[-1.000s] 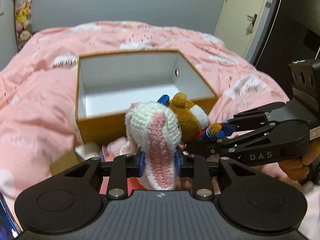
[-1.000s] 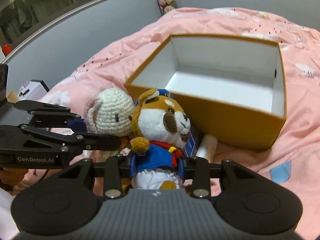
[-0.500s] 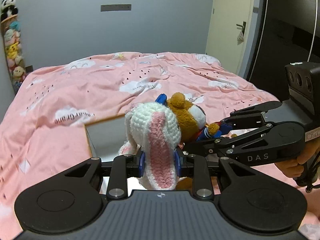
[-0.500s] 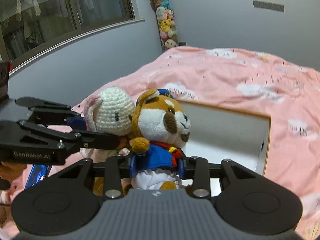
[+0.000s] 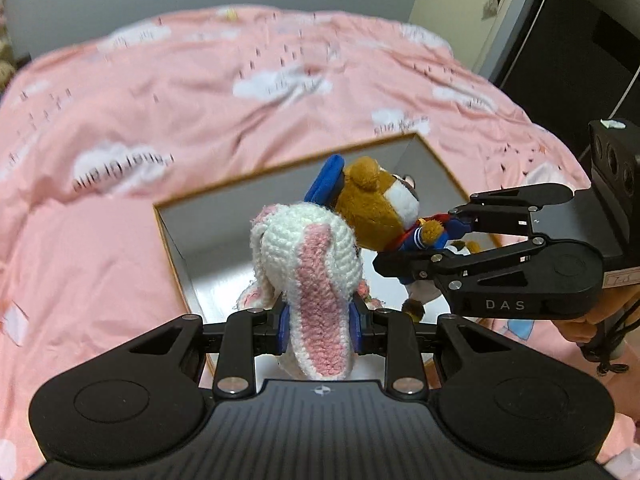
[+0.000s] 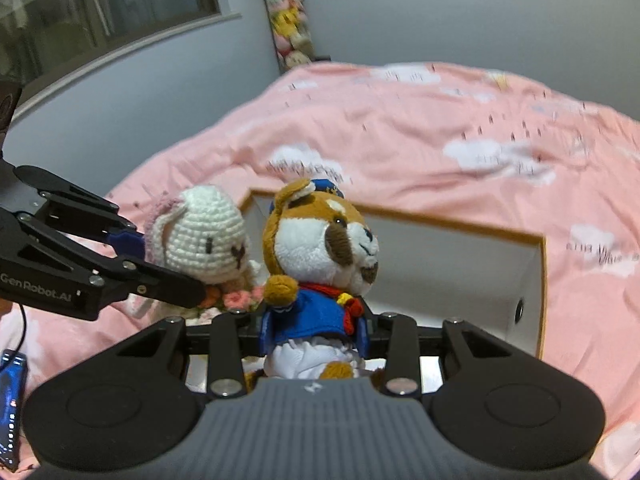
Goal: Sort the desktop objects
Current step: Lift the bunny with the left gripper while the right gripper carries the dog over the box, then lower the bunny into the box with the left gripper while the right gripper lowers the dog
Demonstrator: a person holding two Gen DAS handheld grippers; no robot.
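Crochet bunny (image 5: pixel 308 256) soft, light; left gripper (image 5: pixel 318 320) clamps its ear. Right gripper (image 6: pixel 314 330) squeezes plush bear (image 6: pixel 320 256) at torso, over box (image 6: pixel 538 280).

A bed (image 5: pixel 200 120) fills the room, spread with a pink cloud-print duvet (image 6: pixel 440 128). Grey-blue walls (image 6: pixel 400 12) behind it. A dark window (image 6: pixel 100 12) sits on one side, a cream door (image 5: pixel 472 12) on the other, and a hanging column of soft toys (image 6: pixel 288 28) in the corner.
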